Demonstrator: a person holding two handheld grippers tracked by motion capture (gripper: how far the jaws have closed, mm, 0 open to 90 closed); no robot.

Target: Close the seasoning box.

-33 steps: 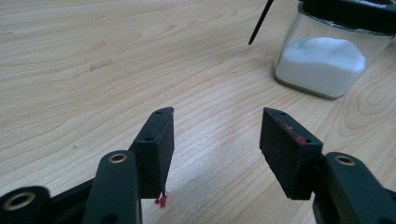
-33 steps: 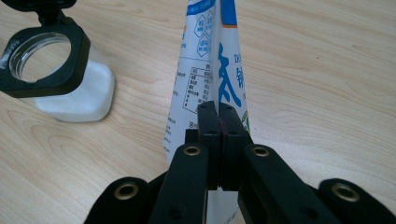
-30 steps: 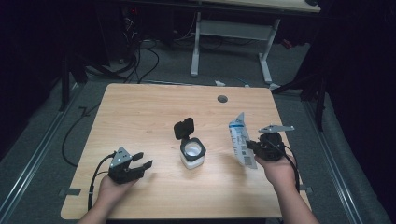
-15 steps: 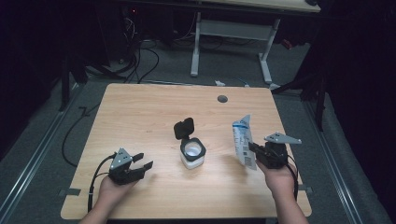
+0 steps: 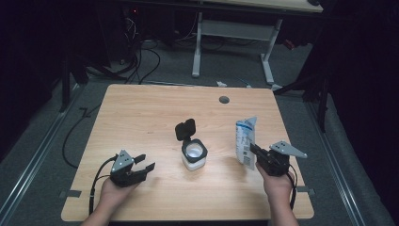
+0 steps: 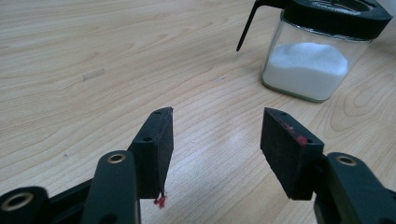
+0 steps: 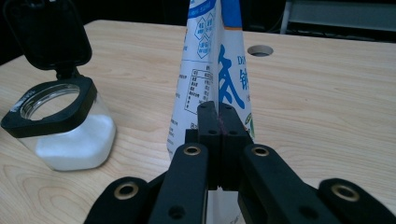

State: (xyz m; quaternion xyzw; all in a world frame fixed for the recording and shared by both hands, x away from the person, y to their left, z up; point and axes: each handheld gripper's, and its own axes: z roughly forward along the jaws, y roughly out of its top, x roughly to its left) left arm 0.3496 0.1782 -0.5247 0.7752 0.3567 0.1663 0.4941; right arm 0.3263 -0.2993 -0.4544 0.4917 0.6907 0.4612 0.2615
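Note:
My right gripper [image 5: 253, 149] [image 7: 218, 113] is shut on the lower part of a white and blue printed bag [image 5: 245, 139] [image 7: 219, 56], which stands upright at the table's right. The bag's bottom edge is hidden behind the jaws. A clear glass jar [image 5: 194, 154] [image 7: 65, 128] [image 6: 308, 65] of white powder stands at the table's middle, its black flip lid [image 5: 185, 129] open and tilted back. At the front left my left gripper [image 5: 145, 163] [image 6: 217, 135] rests low over the wood, open with nothing between its pads, pointing toward the jar.
The wooden table [image 5: 150, 113] has a round cable hole [image 5: 224, 100] [image 7: 260, 50] near its far edge. Beyond it are a desk frame [image 5: 235, 33] and loose cables [image 5: 141, 56] on the dark floor.
The right gripper has sunk a little and drawn back toward the person, still holding the bag, which now stands straighter. The left gripper and the jar have kept still.

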